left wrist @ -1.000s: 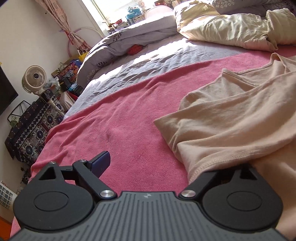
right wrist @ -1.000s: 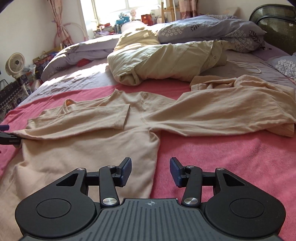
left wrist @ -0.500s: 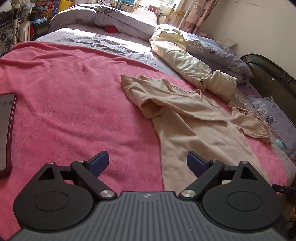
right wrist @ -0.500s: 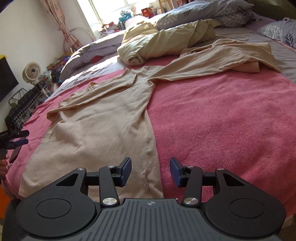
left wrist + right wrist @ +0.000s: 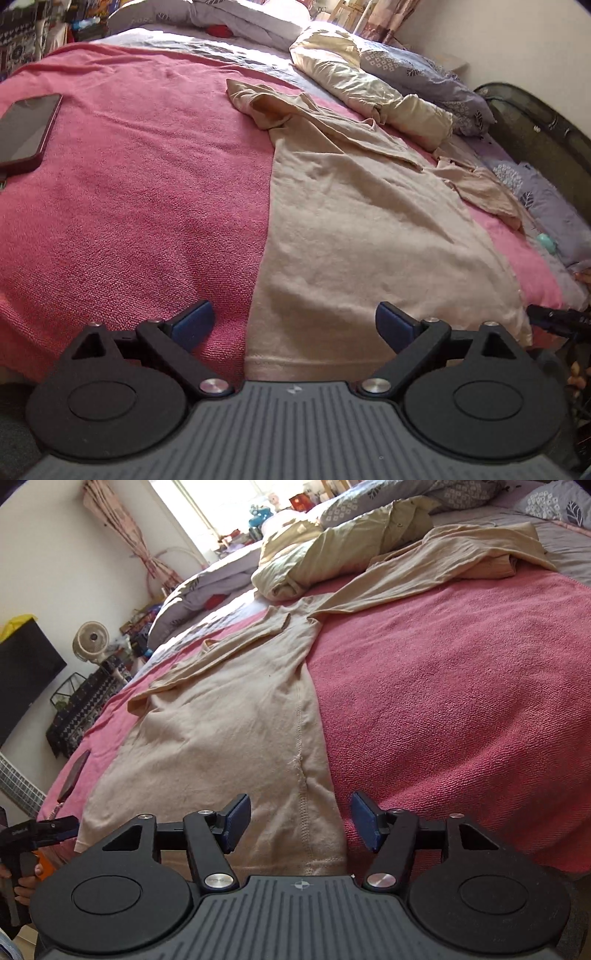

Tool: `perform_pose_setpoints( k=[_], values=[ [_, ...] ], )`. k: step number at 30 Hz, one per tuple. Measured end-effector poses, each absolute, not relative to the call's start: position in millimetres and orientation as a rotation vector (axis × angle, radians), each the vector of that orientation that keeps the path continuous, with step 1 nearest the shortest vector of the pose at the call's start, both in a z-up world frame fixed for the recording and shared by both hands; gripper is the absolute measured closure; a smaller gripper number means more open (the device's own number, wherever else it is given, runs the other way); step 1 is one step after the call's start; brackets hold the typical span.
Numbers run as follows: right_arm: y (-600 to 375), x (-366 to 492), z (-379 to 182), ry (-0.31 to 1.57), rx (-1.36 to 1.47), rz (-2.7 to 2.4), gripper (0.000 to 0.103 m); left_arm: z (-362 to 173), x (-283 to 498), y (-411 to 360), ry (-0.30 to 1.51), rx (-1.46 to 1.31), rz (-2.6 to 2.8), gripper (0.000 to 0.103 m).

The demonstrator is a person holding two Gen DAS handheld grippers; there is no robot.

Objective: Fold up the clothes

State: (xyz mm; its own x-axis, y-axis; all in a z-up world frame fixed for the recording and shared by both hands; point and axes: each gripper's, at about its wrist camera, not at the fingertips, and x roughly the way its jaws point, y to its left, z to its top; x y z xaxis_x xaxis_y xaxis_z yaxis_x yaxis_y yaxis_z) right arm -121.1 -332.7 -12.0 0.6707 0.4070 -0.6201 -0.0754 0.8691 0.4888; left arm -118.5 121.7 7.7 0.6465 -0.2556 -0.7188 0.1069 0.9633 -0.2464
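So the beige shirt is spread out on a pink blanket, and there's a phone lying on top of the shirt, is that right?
Not quite. The phone lies on the pink blanket, well apart from the beige shirt, not on top of it. The left wrist view shows this. The shirt is indeed spread out on the blanket.

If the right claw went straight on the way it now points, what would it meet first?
Most likely the hem of the beige shirt, near its side seam. The right claw, jaws opening and empty, points down at it; depth is uncertain.
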Motion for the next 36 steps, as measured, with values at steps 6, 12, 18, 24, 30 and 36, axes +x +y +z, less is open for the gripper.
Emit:
perform_pose_setpoints(
  k=[6,12,18,24,30,36],
  values=[
    [-324,-127,-14,0.768,0.425,0.282,0.031,1,-125,82,0.822,-0.018,-0.089,0.005],
    [-329,-126,-17,0.758,0.464,0.292,0.031,7,-124,134,0.834,-0.442,-0.151,0.039],
    [-342,-122,-20,0.763,0.551,0.326,0.031,-15,-120,173,0.886,-0.854,-0.172,0.064],
    [-338,-106,-16,0.767,0.501,0.259,0.049,-22,-111,173,0.936,-0.817,-0.118,0.098],
    [-333,-114,-2,0.853,0.538,0.218,0.096,-2,-113,171,0.910,-0.835,-0.192,0.103],
    [-340,-131,6,0.882,0.522,0.218,0.097,15,-122,171,0.862,-0.796,-0.275,0.103]
  ],
)
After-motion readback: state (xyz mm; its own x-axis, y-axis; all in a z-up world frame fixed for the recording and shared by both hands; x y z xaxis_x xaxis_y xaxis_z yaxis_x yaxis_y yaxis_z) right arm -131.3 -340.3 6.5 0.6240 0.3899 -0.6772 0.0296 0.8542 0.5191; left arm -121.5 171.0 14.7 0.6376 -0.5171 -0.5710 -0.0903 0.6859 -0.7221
